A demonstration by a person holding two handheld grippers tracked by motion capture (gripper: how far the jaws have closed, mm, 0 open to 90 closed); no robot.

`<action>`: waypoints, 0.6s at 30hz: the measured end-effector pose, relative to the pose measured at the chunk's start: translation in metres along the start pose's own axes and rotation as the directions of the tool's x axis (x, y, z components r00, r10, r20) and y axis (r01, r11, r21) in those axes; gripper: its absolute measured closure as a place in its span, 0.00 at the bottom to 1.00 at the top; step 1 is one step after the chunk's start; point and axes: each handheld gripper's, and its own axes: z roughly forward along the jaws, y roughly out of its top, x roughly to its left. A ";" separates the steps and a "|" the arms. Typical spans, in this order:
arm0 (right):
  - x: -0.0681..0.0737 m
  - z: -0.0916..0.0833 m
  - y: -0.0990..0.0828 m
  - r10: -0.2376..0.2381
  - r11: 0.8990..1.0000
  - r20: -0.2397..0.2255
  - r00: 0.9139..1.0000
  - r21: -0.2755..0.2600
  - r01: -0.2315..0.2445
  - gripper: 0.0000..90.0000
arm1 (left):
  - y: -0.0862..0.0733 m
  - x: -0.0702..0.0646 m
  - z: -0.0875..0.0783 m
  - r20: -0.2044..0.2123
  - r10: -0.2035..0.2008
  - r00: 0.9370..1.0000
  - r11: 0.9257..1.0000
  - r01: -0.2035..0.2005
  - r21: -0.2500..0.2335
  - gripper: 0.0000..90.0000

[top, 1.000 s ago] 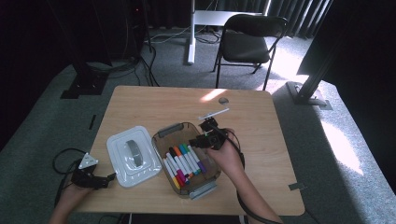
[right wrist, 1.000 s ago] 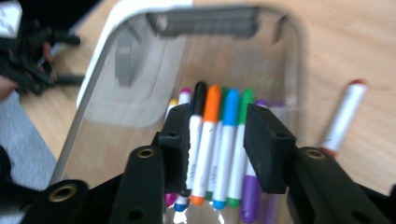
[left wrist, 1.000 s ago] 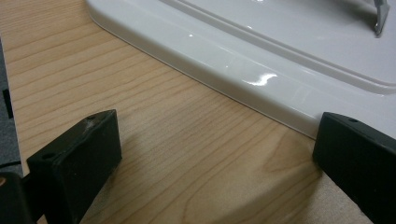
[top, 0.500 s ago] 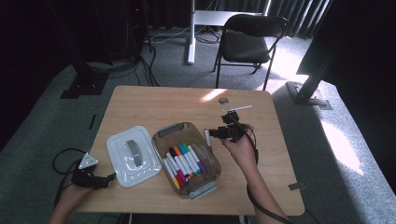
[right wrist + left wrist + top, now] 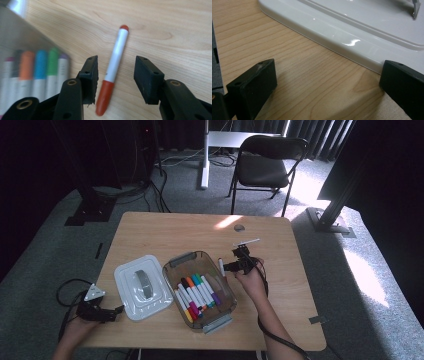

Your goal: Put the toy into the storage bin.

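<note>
We held the right gripper (image 5: 231, 265) low over the wooden table (image 5: 165, 232), just right of the clear plastic box (image 5: 216, 322). Its jaws, which had just been closing slightly, stood apart on either side of a white marker with red cap (image 5: 113, 67) and did not press on it. The marker lay flat on the table, touching neither jaw, just beside the box's right wall. Inside the box lay a row of coloured markers (image 5: 196, 292). We kept the left gripper (image 5: 102, 312) at the near left corner of the table, released, its jaws wide apart on bare wood beside the white lid (image 5: 362, 32), which lay left of the box.
</note>
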 end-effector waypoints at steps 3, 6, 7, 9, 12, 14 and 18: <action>-0.002 0.015 -0.001 0.007 1.000 0.005 1.000 0.026 -0.007 0.61 | 0.000 0.000 0.000 0.000 0.000 1.000 1.000 0.000 0.000 0.02; -0.003 0.023 -0.002 0.013 0.999 0.006 1.000 0.038 -0.013 0.61 | 0.000 0.000 0.000 0.000 0.000 1.000 1.000 0.000 0.000 0.02; -0.003 0.029 -0.002 0.012 0.999 0.004 1.000 0.045 -0.012 0.63 | 0.000 0.000 0.000 0.000 0.000 1.000 1.000 0.000 0.000 0.02; -0.002 0.034 -0.002 0.012 0.999 0.008 1.000 0.051 -0.012 0.65 | 0.000 0.000 0.000 0.000 0.000 1.000 1.000 0.000 0.000 0.02; -0.001 0.040 -0.002 0.006 0.997 0.031 1.000 0.073 -0.008 0.67 | 0.000 0.000 0.000 0.000 0.000 1.000 1.000 0.000 0.000 0.02; -0.002 0.043 -0.002 0.004 0.997 0.030 1.000 0.081 -0.006 0.67 | 0.000 0.000 0.000 0.000 0.000 1.000 1.000 0.000 0.000 0.02; -0.005 0.045 -0.003 0.005 0.996 0.038 0.999 0.090 -0.008 0.72 | 0.000 0.000 0.000 0.000 0.000 1.000 1.000 0.000 0.000 0.02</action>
